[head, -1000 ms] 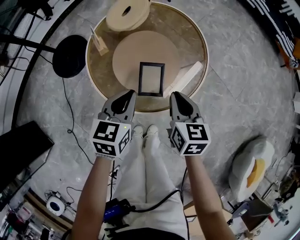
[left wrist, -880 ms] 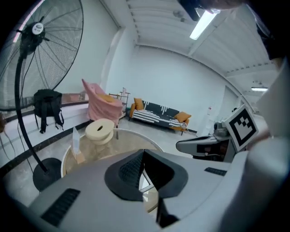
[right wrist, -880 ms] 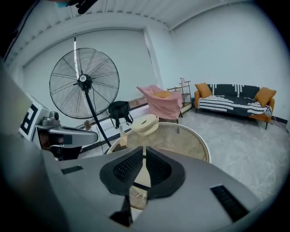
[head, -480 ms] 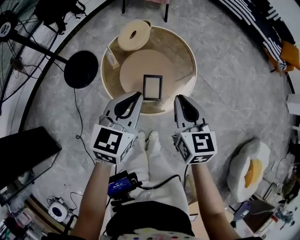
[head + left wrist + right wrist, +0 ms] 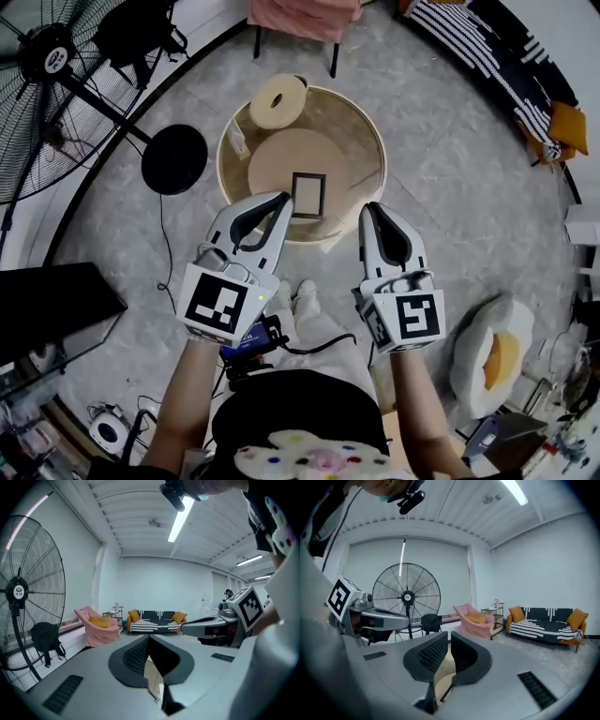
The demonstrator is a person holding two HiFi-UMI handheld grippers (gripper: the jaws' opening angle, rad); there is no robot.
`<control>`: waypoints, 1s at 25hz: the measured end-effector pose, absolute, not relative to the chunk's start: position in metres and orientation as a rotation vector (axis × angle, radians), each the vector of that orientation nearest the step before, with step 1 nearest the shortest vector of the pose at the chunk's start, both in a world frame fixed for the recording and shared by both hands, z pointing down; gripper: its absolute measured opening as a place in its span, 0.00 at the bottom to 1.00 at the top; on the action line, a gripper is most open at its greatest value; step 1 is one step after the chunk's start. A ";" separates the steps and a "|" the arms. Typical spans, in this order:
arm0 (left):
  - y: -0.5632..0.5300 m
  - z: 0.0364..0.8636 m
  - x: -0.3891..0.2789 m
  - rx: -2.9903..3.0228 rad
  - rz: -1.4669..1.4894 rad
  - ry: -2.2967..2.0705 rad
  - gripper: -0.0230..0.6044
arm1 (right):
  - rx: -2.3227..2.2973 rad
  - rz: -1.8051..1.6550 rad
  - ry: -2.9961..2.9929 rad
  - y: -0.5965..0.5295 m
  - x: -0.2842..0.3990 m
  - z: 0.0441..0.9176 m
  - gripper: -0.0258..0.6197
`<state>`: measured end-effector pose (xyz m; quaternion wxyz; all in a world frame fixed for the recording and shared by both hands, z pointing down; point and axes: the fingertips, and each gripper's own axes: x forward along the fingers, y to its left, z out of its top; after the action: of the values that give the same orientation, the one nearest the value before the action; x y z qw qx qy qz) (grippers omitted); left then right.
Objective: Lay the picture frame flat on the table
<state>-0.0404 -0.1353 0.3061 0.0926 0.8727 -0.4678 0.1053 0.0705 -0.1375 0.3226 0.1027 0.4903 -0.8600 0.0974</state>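
Both grippers have come up together since the earlier frame, and the head view now stands higher, so the table (image 5: 364, 141) looks smaller and more of the floor (image 5: 450, 187) shows around it. On the table nothing has changed place. The picture frame (image 5: 307, 195) lies flat, with its dark border facing up, on the 6 o'clock part of a pale round board (image 5: 281, 157) in the middle of the table. A pale ring-shaped roll (image 5: 277, 97) sits at the rim at 11 o'clock. The left gripper (image 5: 283, 198) hangs high above the table's edge at 7 o'clock of the frame, and the right gripper (image 5: 367, 207) at 4 o'clock of it, and neither touches it. In the left gripper view the jaws are clenched with the tips meeting, and nothing is between them. In the right gripper view the jaws are also drawn together, with only a thin slit left, and they grasp nothing. A big fan (image 5: 47, 61) stands on the floor at 10 o'clock of the table, a pink chair (image 5: 305, 17) at 12 o'clock, and a striped sofa (image 5: 487, 56) at 2 o'clock.
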 end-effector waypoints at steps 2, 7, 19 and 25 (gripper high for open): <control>-0.132 0.288 -0.043 2.611 0.288 -1.415 0.06 | 1.454 0.252 -2.562 -0.136 0.070 0.305 0.11; -0.119 0.254 -0.042 2.643 0.249 -1.477 0.06 | 1.463 0.183 -2.617 -0.131 0.071 0.269 0.11; -0.086 0.226 -0.041 2.667 0.189 -1.443 0.06 | 1.418 0.106 -2.660 -0.106 0.068 0.234 0.11; -0.084 0.226 -0.053 2.657 0.233 -1.484 0.06 | 1.414 0.087 -2.675 -0.100 0.068 0.229 0.11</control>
<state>-0.0525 -0.0842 0.2256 0.0448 0.8697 -0.4856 0.0764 0.0684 -0.0997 0.2293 0.0574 0.4662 -0.8823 0.0287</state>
